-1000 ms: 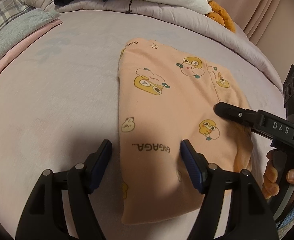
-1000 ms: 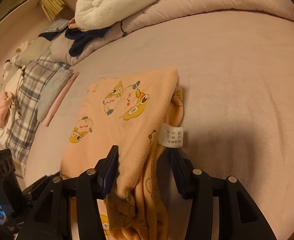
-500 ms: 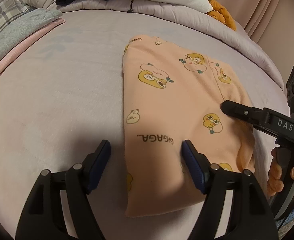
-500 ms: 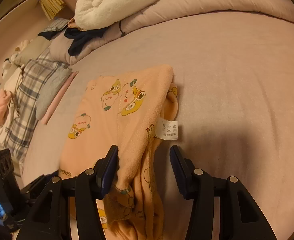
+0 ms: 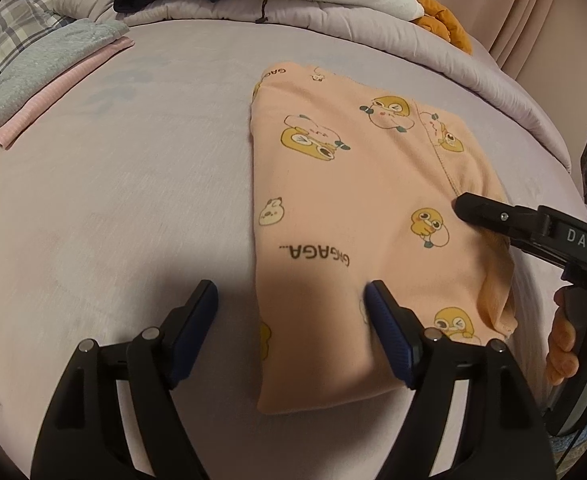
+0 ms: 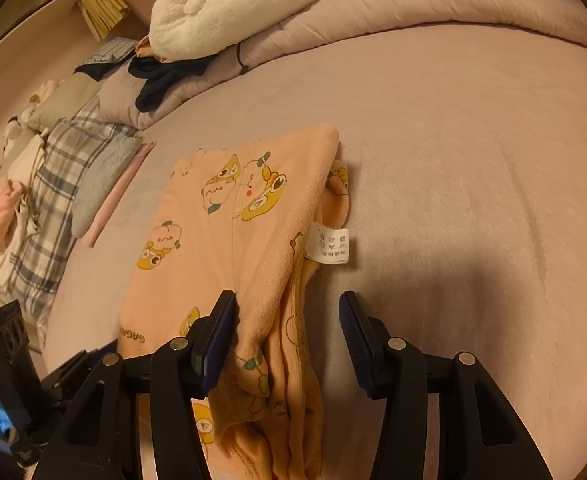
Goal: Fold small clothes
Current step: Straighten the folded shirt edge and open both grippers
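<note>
A small peach garment (image 5: pixel 345 208) with yellow cartoon prints lies folded flat on the lilac bed sheet (image 5: pixel 113 208). It also shows in the right wrist view (image 6: pixel 229 248), with a white care label (image 6: pixel 329 245) at its right edge. My left gripper (image 5: pixel 291 310) is open over the garment's near left edge, holding nothing. My right gripper (image 6: pixel 287 322) is open over the garment's bunched near right edge; one of its fingers (image 5: pixel 489 216) shows in the left wrist view resting on the cloth.
Folded grey and pink clothes (image 5: pixel 49 76) lie at the left on a plaid pillow (image 6: pixel 53 200). A rolled lilac duvet (image 6: pixel 393 12) with a white blanket (image 6: pixel 261 8) and dark clothing (image 6: pixel 161 80) runs along the back.
Both grippers have drawn back a little toward me. The garment lies slightly flatter and farther from the fingers. Both stay open.
</note>
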Motion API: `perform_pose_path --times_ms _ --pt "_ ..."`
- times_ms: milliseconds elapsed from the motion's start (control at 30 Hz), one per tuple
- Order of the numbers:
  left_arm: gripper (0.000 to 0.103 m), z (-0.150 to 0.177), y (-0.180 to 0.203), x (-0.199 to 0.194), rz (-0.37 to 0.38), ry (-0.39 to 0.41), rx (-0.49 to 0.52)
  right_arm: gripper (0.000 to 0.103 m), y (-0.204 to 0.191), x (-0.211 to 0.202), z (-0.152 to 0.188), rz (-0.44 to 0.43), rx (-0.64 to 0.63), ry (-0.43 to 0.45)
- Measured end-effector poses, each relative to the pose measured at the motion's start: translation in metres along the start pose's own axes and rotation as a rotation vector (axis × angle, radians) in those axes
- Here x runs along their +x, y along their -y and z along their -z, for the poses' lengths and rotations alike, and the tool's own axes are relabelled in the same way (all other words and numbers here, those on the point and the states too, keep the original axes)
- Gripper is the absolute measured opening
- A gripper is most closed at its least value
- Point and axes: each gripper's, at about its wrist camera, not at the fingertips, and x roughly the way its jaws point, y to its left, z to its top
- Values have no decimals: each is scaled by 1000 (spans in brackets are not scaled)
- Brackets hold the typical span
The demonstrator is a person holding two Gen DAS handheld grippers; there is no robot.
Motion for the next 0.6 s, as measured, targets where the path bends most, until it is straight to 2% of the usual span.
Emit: perform_pose_path --times_ms 233,333,467,600 --pt "78 2 1 -1 -11 1 2 51 -10 -15 11 -20 -77 38" --pt "78 4 3 -1 -18 2 3 51 -14 -16 17 -25 -128 14" --pt "79 5 4 -1 -22 3 3 51 -19 -9 25 27 -190 -16" --pt "80 6 4 -2 -26 3 5 52 -19 -11 29 79 -201 -5"
